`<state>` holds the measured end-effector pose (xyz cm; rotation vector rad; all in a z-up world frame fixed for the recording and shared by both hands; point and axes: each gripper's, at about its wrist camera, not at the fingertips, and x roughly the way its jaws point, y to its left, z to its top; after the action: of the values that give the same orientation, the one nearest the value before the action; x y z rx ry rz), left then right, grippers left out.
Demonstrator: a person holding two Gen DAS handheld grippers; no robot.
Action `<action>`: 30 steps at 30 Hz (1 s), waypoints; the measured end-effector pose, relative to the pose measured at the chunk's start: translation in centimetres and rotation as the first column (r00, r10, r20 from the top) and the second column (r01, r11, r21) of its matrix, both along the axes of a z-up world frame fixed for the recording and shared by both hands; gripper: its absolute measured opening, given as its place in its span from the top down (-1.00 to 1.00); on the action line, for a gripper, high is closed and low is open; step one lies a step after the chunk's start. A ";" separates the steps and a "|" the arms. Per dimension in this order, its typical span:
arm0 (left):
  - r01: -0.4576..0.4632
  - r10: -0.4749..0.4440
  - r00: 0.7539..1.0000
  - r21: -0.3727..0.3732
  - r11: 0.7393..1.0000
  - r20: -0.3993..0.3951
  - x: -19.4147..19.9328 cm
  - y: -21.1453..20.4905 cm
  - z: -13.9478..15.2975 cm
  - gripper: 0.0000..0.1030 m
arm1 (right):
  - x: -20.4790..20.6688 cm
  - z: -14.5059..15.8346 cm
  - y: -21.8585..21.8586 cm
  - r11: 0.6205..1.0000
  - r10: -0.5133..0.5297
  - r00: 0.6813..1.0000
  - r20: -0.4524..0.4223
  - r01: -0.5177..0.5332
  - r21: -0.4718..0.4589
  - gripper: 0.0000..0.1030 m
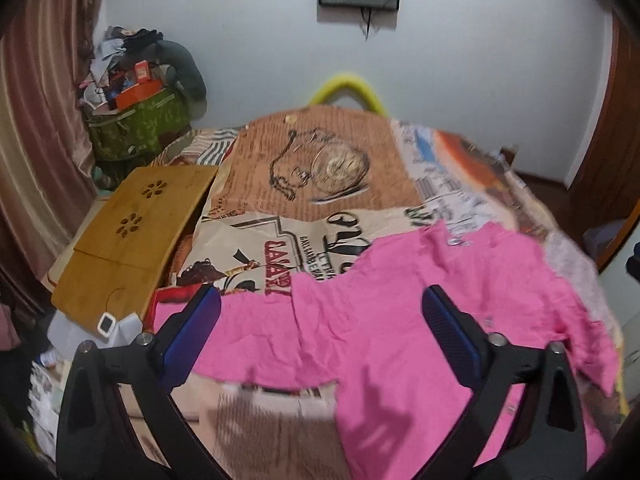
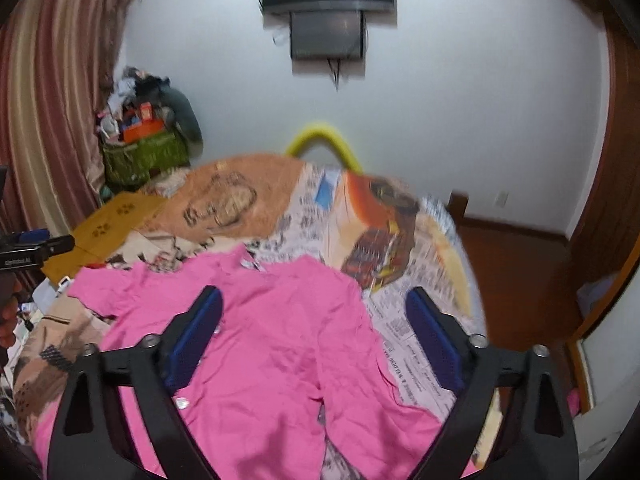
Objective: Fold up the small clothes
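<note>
Left wrist view: your left gripper tilts down over the bed, blue ribbed pads wide apart, gripping nothing, above the crumpled pink shirt by the near edge. Right wrist view: your right gripper tilts down too, jaws apart and empty, over the shirt's right half on the newspaper.

Both grippers angled downward, jaws wide apart with nothing pinched: left gripper a bit wider than the right gripper. Blue pads on each.
</note>
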<state>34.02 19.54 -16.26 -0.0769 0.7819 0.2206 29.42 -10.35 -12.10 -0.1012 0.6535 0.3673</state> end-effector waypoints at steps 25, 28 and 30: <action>0.056 -0.160 0.944 -0.340 0.939 -0.288 15.7 1.6 -14.8 0.63 | 15.4 -11.0 2.1 0.985 0.062 0.964 -0.257 -0.100 -0.138 0.19; 0.058 -0.152 0.940 -0.295 0.954 -0.307 16.0 0.7 -14.3 0.90 | 15.4 -10.9 2.8 0.980 0.083 0.967 -0.240 -0.124 -0.159 0.78; 0.079 -0.156 0.942 -0.255 0.964 -0.298 16.1 0.1 -13.7 0.92 | 15.4 -10.7 3.2 0.977 0.095 0.965 -0.243 -0.137 -0.164 0.85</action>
<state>50.10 19.66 -29.96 -0.2271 1.1288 0.0204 44.82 -7.14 -22.77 -0.2726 0.9167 0.4373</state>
